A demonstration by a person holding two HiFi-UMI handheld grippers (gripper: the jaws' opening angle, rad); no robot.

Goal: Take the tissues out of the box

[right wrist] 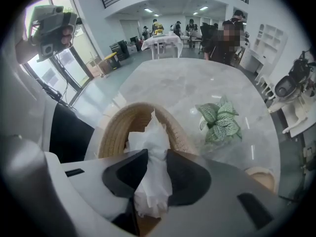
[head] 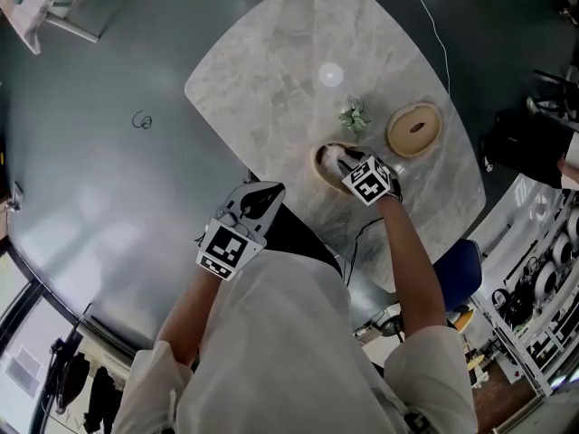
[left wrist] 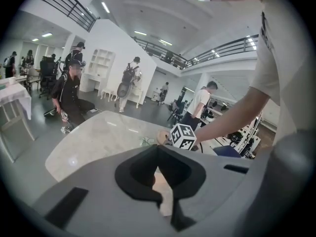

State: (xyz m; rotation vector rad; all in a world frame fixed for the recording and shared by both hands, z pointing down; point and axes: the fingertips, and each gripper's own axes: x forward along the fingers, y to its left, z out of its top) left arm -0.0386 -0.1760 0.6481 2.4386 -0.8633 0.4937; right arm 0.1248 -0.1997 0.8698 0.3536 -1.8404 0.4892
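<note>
Right gripper [right wrist: 155, 158] pinches a tissue [right wrist: 152, 130] above the woven box [right wrist: 114, 125], left gripper [left wrist: 158, 153] closed off-table

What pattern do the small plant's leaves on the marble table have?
The small plant has green leaves with whitish veins; clearest in the right gripper view.

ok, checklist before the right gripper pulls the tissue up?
1. Right gripper jaws shut on the tissue: ok.
2. Lid off the woven box, lying apart on the table: ok.
3. Tissue free of the box: cannot tell, its lower end is hidden behind the jaws.
4. Plant apart from the box: ok.
5. Left gripper steadying the box: not ok, held off the table's edge, jaws together, empty.
</note>
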